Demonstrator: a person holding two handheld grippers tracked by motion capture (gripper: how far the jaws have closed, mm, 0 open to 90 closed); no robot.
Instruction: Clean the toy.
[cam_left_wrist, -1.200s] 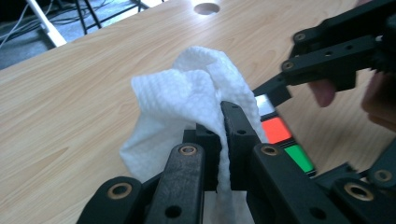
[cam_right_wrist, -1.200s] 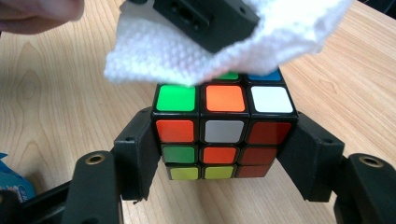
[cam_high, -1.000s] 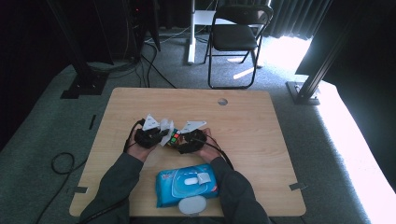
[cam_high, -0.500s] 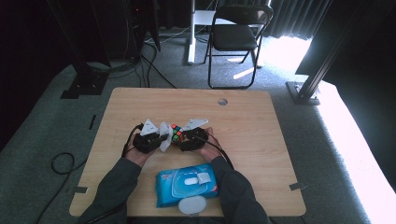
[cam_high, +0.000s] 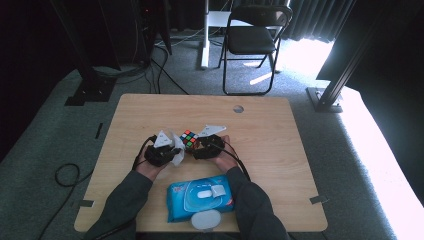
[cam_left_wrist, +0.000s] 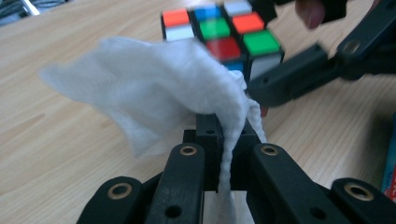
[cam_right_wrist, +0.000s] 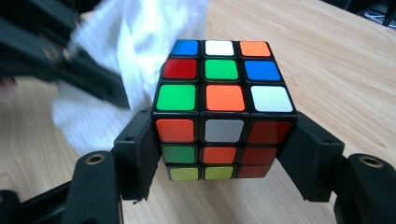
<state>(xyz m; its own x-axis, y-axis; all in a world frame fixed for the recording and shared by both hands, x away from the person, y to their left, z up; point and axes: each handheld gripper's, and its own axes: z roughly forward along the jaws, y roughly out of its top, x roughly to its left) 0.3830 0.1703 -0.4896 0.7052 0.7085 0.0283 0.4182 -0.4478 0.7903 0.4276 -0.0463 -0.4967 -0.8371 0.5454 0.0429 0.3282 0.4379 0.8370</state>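
While right gripper (cam_right_wrist: 223, 154) clamps puzzle cube (cam_right_wrist: 223, 107) mid-table, left gripper (cam_left_wrist: 219, 140), jaws pressed on white wipe (cam_left_wrist: 154, 100), sits just left; wipe touching cube's left side.

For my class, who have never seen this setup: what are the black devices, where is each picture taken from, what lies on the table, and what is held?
A person at a wooden table holds hand-operated tongs in each hand. One camera looks down from above; two more ride on the tongs. The left tongs are shut on a white wipe. The right tongs clamp a colourful puzzle cube by two opposite sides. The wipe hangs right beside the cube, so cleaning it seems to be the job. A blue wipe packet lies nearest the person.
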